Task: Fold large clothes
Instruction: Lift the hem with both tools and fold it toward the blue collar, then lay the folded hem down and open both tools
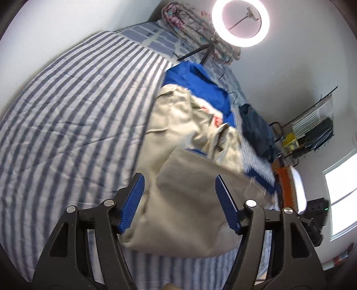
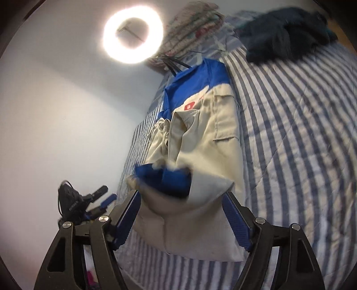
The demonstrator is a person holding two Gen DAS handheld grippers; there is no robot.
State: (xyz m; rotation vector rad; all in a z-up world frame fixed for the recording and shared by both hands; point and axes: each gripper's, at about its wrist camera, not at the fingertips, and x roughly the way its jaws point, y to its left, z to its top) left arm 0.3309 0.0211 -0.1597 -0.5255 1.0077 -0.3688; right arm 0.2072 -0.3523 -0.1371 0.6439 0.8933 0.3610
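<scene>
While both pairs of fingers stand wide apart, no pad presses on cloth. At the bottom of the left wrist view, the left gripper (image 1: 179,179) shows its two blue ribbed fingers (image 1: 131,204) spread to either side of a folded beige edge, with a gap on each side. At the bottom of the right wrist view, the right gripper (image 2: 183,198) does the same: its blue fingers (image 2: 237,219) flank the near end of the cloth without clamping it.

Between and beyond the fingers lies the jacket (image 1: 176,138), beige with blue upper parts, stretched up the middle of the frame on the bed (image 1: 67,107). In the right wrist view the jacket (image 2: 207,138) shows a red badge on its chest, a flap pocket on the beige panel, and a blurred blue and beige fold lying across its lower part, just above the fingers. The bed (image 2: 301,133) carries a blue and white striped cover.

Further out, a dark heap of clothes (image 2: 285,33) sits at the upper right of the right wrist view, well apart from the jacket. A flowered quilt (image 1: 196,29) lies rolled at the far end of the bed, near a glowing ring light (image 1: 240,21) on a dark stand. At the lower left of the right wrist view, the left gripper (image 2: 104,196) appears small against the white wall.
</scene>
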